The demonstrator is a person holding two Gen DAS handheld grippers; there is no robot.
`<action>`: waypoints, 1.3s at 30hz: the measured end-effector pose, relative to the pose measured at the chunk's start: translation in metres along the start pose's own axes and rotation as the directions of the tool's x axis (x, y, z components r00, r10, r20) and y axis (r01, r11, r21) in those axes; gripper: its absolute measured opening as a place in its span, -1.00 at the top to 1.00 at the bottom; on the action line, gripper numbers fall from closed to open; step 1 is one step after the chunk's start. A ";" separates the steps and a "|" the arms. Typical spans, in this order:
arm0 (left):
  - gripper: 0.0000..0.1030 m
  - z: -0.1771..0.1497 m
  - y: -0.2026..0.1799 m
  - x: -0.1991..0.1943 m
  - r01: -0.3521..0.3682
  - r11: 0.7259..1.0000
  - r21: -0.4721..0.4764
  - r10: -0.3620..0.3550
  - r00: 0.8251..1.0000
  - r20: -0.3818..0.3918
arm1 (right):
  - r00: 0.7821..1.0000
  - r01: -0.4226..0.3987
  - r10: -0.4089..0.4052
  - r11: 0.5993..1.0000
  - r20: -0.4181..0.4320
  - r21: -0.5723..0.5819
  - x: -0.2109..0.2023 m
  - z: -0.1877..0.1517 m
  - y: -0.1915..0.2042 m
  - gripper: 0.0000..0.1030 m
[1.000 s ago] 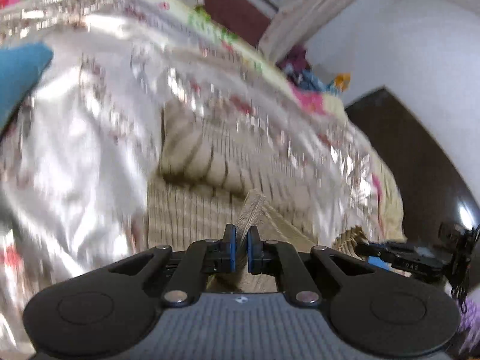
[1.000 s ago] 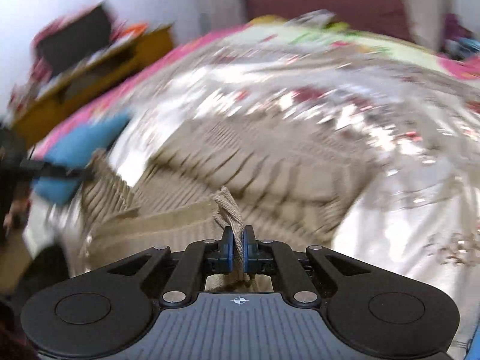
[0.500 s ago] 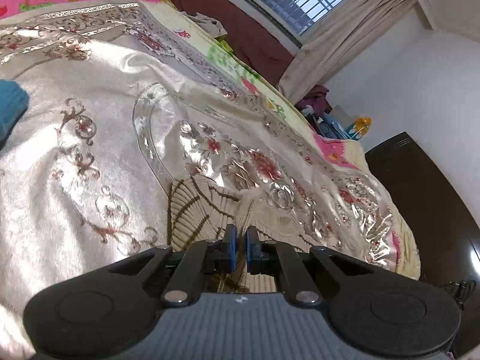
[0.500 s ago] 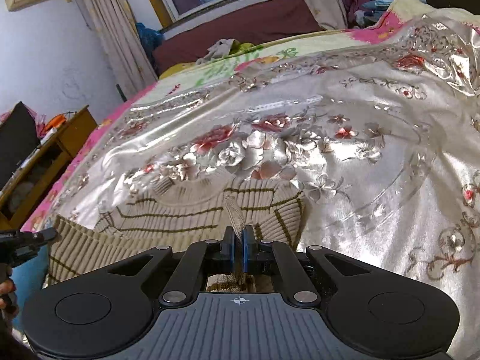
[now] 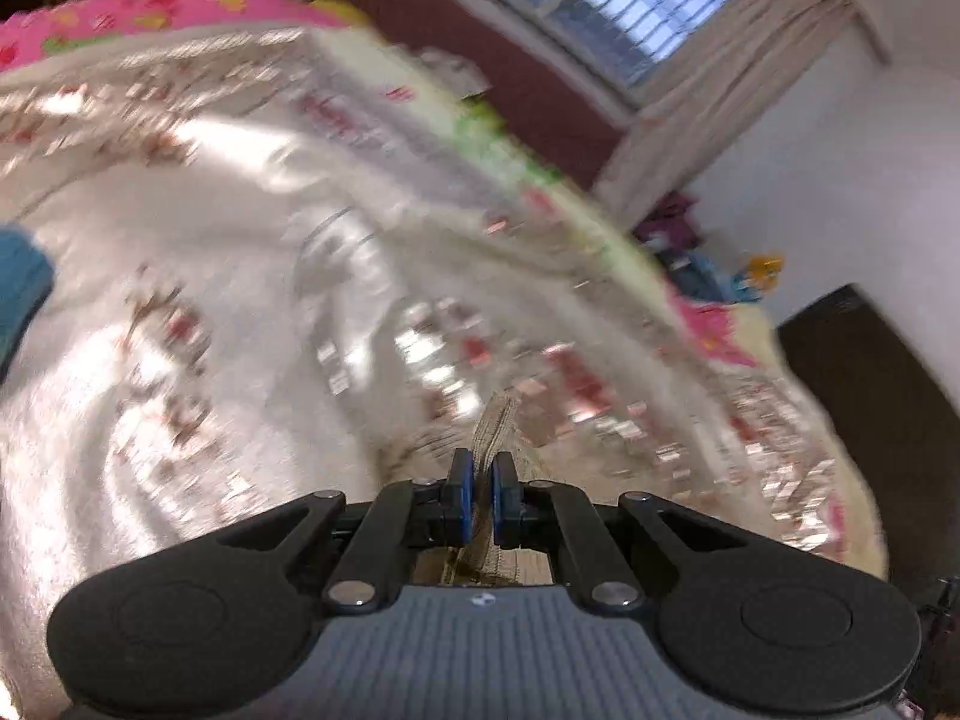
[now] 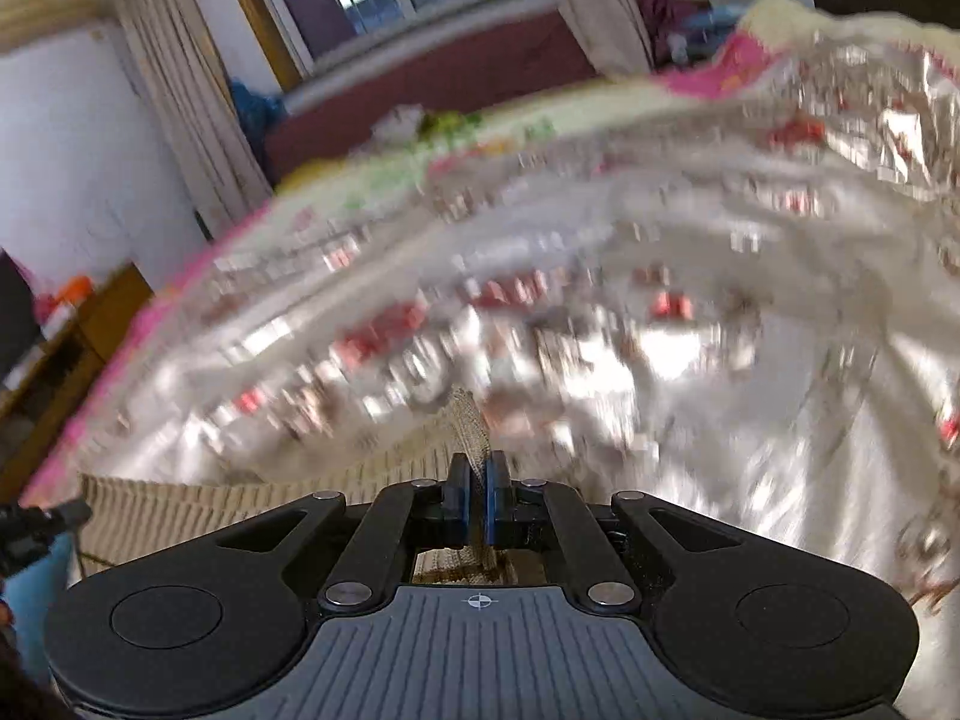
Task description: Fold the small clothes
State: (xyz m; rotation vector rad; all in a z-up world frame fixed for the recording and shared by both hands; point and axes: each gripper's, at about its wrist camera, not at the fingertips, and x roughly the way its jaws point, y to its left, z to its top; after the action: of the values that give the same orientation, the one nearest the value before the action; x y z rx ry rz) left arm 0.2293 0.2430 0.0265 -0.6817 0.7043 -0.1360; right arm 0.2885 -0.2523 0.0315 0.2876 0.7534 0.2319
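Beige ribbed knit garment (image 6: 252,504), small. One fold of edge pinched upright between the left fingers (image 5: 459,501), another between the right fingers (image 6: 461,501), each poking up past the tips. Rest of the knit spreads flat below and left of the right fingers on the bed. Blurred; shape unclear.

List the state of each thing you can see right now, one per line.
Left gripper: shut on the sweater.
Right gripper: shut on the sweater.
Sweater: beige knit, pinched at two points, partly spread on the bedspread.
Bedspread: shiny, floral, covering the bed.
Curtains: drawn aside.
Blue cloth: lying on the bedspread.
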 end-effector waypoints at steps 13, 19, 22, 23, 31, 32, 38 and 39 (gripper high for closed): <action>0.77 -0.017 0.020 0.024 -0.081 0.997 -0.015 0.081 0.996 -0.043 | 0.998 0.061 -0.061 0.998 -0.021 0.023 0.024 -0.012 -0.009 0.92; 0.77 -0.011 0.008 0.030 -0.057 0.998 0.004 0.057 0.998 -0.035 | 0.997 0.081 -0.081 0.994 0.004 0.079 0.016 -0.012 -0.026 0.93; 0.77 -0.007 0.002 0.033 -0.044 0.999 0.004 0.044 0.999 -0.029 | 0.996 0.086 -0.087 0.990 0.005 0.109 0.016 -0.013 -0.032 0.93; 0.77 -0.005 0.001 0.033 -0.035 0.999 -0.003 0.035 0.999 -0.023 | 0.996 0.081 -0.083 0.990 0.013 0.115 0.014 -0.012 -0.033 0.93; 0.79 0.014 0.007 0.022 -0.057 0.998 -0.030 0.059 0.997 0.043 | 0.995 0.076 -0.082 0.989 0.051 0.124 0.014 -0.007 -0.030 0.91; 0.79 0.012 0.009 0.023 -0.063 0.997 -0.033 0.065 0.997 0.032 | 0.995 0.094 -0.097 0.989 0.020 0.113 0.022 -0.009 -0.029 0.75; 0.79 -0.012 -0.001 0.000 -0.096 0.994 0.058 0.096 0.995 0.005 | 0.993 0.119 -0.119 0.987 -0.010 0.108 0.019 -0.019 -0.028 0.39; 0.77 -0.018 -0.005 -0.009 -0.091 0.993 0.076 0.091 0.996 0.003 | 0.994 0.111 -0.111 0.988 -0.005 0.106 0.013 -0.019 -0.026 0.33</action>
State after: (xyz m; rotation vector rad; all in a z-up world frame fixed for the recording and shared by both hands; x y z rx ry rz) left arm 0.2118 0.2329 0.0247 -0.5756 0.7257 -0.0785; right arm 0.2876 -0.2697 0.0011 0.3453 0.7796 0.0868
